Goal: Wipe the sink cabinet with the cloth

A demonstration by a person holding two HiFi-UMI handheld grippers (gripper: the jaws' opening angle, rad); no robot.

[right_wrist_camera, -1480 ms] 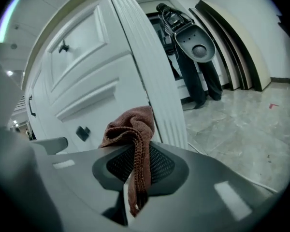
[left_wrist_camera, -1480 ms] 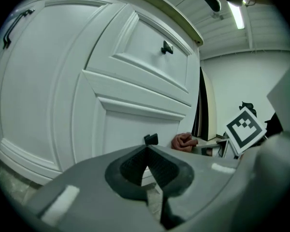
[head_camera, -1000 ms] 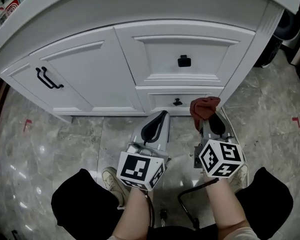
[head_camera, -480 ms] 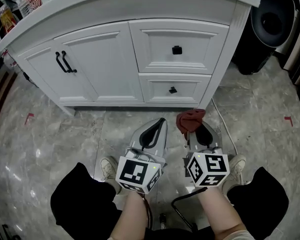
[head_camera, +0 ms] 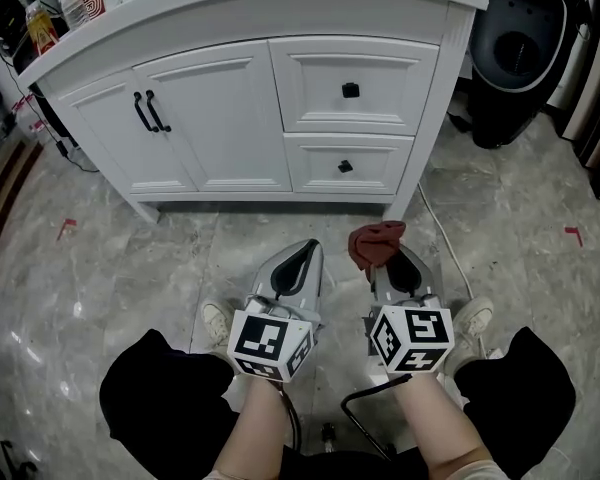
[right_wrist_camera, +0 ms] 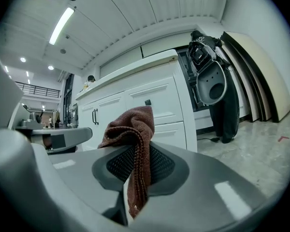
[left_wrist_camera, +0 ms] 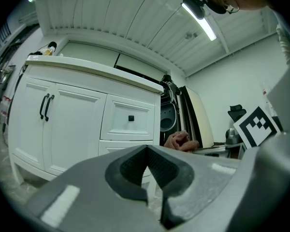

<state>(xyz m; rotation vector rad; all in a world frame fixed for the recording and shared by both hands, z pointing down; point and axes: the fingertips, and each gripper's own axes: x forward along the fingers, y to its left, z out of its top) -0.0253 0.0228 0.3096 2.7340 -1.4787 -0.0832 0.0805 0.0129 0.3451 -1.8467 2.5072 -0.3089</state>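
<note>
1. The cloth (head_camera: 377,241) is a small, soft, rust-brown knitted rag. It looks light and limp, so it should fold and drag easily against a flat panel. It is best held by a bunched middle, leaving a pad of fabric free ahead of the jaws.
2. It sits bunched at the tip of the right gripper (head_camera: 384,260), with a tail hanging down between the pads in the right gripper view. It is low over the floor (head_camera: 110,268), in front of the cabinet and clear of it.
3. The right gripper's jaws are clamped on that cloth.
4. The left gripper (head_camera: 298,264) is beside it, jaws pressed together with nothing between them.
5. The white sink cabinet (head_camera: 230,128) stands ahead, with two drawers with black knobs (head_camera: 350,90) on the right and doors with black handles (head_camera: 145,111) on the left.
6. A black appliance (head_camera: 520,38) stands just right of the cabinet.
</note>
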